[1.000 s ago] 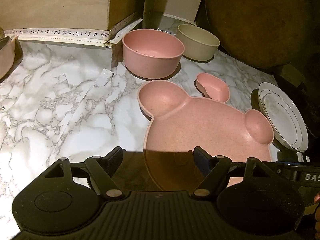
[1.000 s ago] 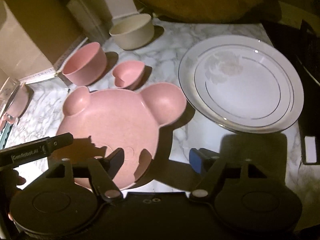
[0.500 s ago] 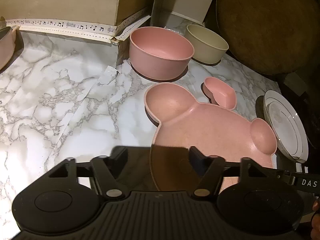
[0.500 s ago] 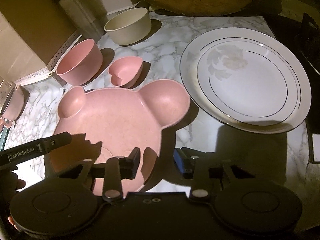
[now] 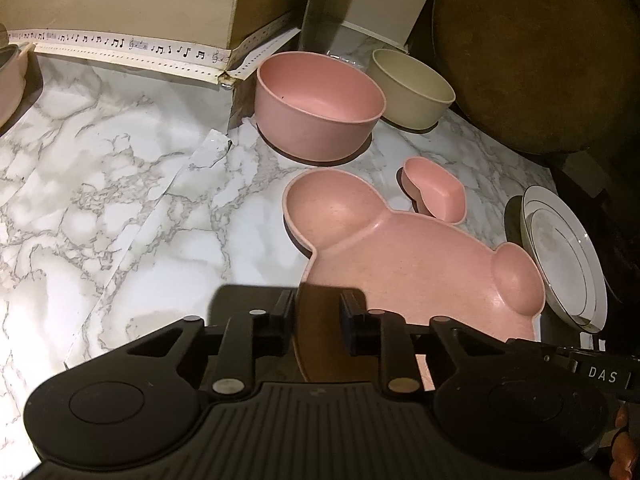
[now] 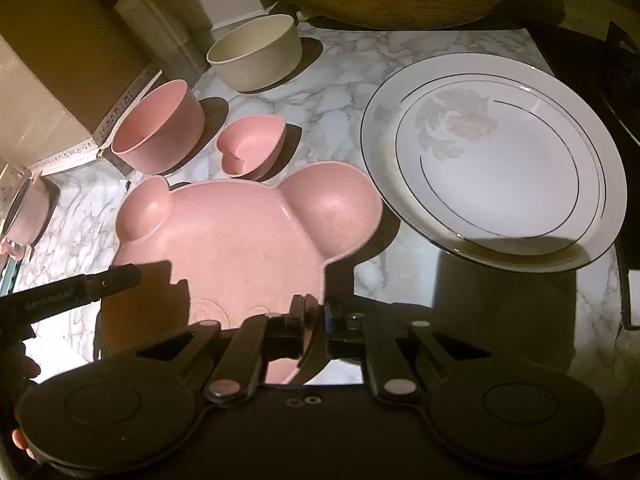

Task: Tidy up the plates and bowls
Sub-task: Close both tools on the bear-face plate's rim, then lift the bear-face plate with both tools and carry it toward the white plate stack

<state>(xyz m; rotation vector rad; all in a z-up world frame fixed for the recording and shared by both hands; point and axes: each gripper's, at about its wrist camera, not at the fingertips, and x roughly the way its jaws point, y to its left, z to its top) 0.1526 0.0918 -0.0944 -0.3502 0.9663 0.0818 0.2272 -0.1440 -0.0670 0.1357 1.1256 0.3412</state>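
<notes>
marble-look worktop [image 5: 120,184] under warm, dim light, with a cardboard box [image 5: 120,0] edged in music-note tape at the far left and a big round wooden board [image 5: 540,52] leaning at the far right. the pink bear-shaped plate [image 6: 240,240] sits near the front, ears pointing away. left gripper [image 5: 318,320] has its jaws closed in on the plate's near left rim, and right gripper [image 6: 314,326] is pinching the near right rim, so both are clamped onto the same plate. just past the ears sits a small pink heart-shaped dish [image 6: 252,146], close to the plate but i can't tell if they touch. farther back there's a pink bowl [image 5: 318,104] and a cream bowl [image 5: 410,88] side by side. white plate with a faded floral print [image 6: 492,160] lies to the right of the bear plate, right next to its ear.
</notes>
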